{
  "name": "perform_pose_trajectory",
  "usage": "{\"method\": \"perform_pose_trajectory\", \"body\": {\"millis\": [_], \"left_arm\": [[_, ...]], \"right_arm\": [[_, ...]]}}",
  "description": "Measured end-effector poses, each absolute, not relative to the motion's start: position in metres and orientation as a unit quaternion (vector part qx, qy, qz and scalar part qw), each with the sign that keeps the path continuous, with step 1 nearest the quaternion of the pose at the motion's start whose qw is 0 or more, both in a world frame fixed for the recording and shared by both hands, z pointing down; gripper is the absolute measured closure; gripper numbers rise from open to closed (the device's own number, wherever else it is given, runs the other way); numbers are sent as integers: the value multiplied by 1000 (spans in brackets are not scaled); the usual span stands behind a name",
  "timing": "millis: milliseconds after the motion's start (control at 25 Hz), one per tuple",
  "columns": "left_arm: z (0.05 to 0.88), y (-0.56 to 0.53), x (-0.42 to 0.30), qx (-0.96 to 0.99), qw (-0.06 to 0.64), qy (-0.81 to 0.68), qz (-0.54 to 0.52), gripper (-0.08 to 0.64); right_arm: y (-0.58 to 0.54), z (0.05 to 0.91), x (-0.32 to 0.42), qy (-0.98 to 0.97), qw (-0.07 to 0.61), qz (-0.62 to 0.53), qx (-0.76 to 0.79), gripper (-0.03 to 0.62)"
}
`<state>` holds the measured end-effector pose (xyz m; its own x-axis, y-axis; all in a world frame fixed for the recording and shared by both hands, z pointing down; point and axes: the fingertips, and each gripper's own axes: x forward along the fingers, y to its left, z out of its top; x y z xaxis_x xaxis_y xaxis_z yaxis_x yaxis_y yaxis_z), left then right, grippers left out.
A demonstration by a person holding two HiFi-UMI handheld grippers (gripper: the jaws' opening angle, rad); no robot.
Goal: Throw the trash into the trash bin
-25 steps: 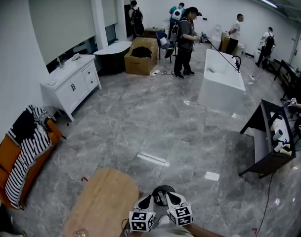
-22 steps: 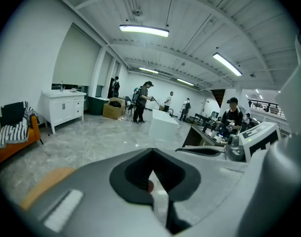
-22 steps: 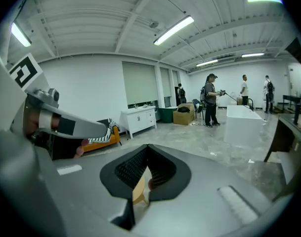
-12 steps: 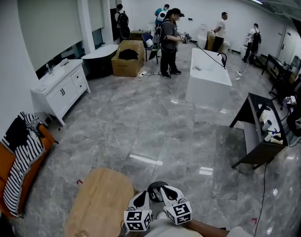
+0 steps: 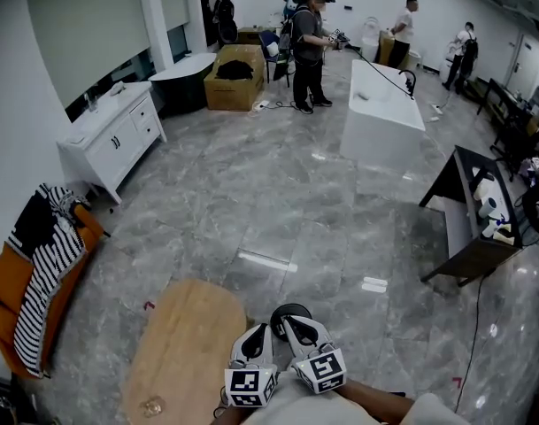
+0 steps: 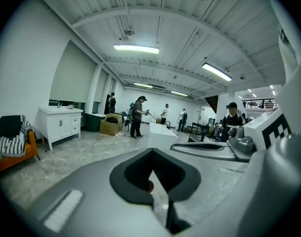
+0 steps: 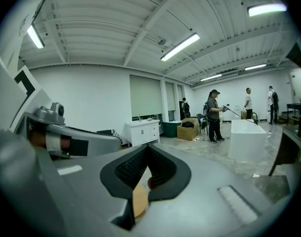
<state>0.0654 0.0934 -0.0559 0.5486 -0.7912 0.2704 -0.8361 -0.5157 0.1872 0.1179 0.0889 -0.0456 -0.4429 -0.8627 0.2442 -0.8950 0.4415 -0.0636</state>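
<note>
- Two grippers sit side by side at the bottom edge of the head view, the left gripper (image 5: 261, 335) and the right gripper (image 5: 293, 323). Their marker cubes are nearest the camera and their jaws point away across the room.
- In its own view, the left gripper is clenched, its jaw tips meeting with nothing between them. Only floor shows through the gap behind the tips.
- The right gripper is likewise clenched and empty, with a sliver of wood showing through its gap.
- On the floor just beyond the jaw tips stands a round black bin (image 5: 287, 311), its near side partly covered by the right gripper.
- An oval wooden table (image 5: 185, 352) lies just left of the grippers. A small pale crumpled thing (image 5: 151, 406) rests near its closest end, too small to identify.
- Grey marble floor (image 5: 278, 202) spreads out ahead.
- By the left wall an orange seat (image 5: 8, 286) carries a black-and-white striped cloth (image 5: 43, 268). At the right stands a black table (image 5: 468, 211).
- Further off are a white vanity cabinet (image 5: 114, 140) on the left and a white bathtub (image 5: 380, 118) on the right.
- At the far end are a cardboard box (image 5: 234, 78) and several standing people (image 5: 311, 47).
</note>
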Motion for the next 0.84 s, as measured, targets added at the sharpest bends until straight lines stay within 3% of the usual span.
{"method": "perform_pose_trajectory", "body": {"millis": [840], "left_arm": [[-53,80,48,869,140,-465,98,552]], "right_arm": [[72,-38,108,-827,79,127,542,571]]}}
